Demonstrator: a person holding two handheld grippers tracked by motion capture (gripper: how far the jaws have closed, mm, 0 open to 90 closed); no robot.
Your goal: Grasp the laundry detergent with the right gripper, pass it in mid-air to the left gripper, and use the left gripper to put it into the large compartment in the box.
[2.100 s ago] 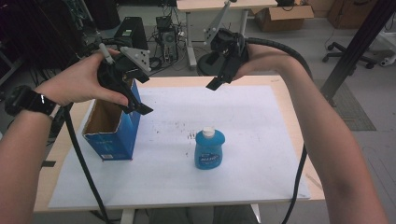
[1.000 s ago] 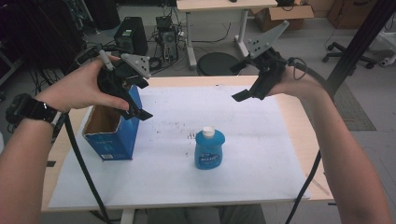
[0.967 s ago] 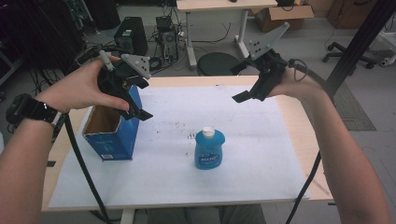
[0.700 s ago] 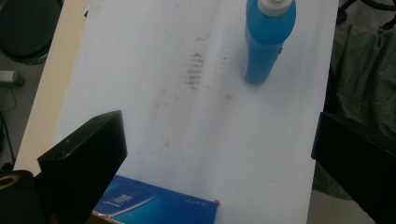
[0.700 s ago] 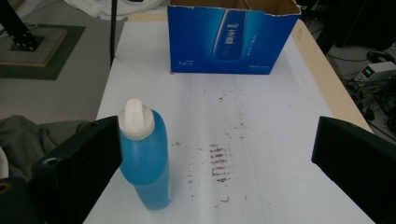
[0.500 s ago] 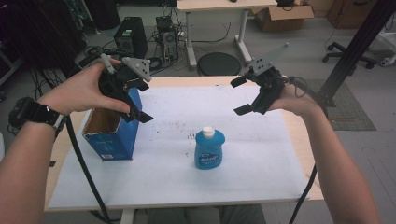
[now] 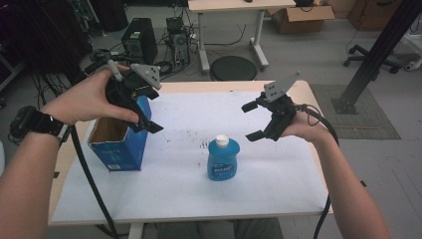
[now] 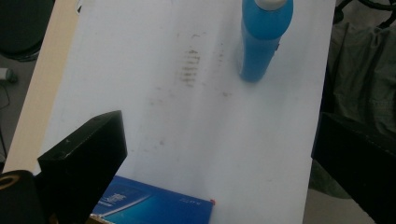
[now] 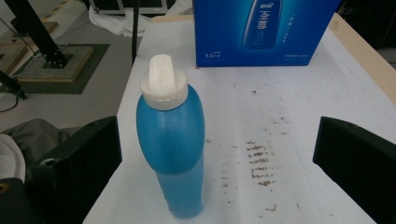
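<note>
Two tools are hovering above the table, each held in a hand, and both are standing with their jaws spread wide apart and gripping nothing. In the high view the left tool is hanging over the open top of the blue box, which is standing upright near the table's left edge on the white sheet. The right tool is floating at about two o'clock from the blue bottle, near it but not touching. That bottle is standing upright around the middle of the sheet, its white cap closed on top, well apart from the box at its nine o'clock. In the right gripper view the bottle is rising between the two black jaws, closer to the left one, with brown smudges marking the sheet at its three o'clock and the box sitting beyond at twelve o'clock.
</note>
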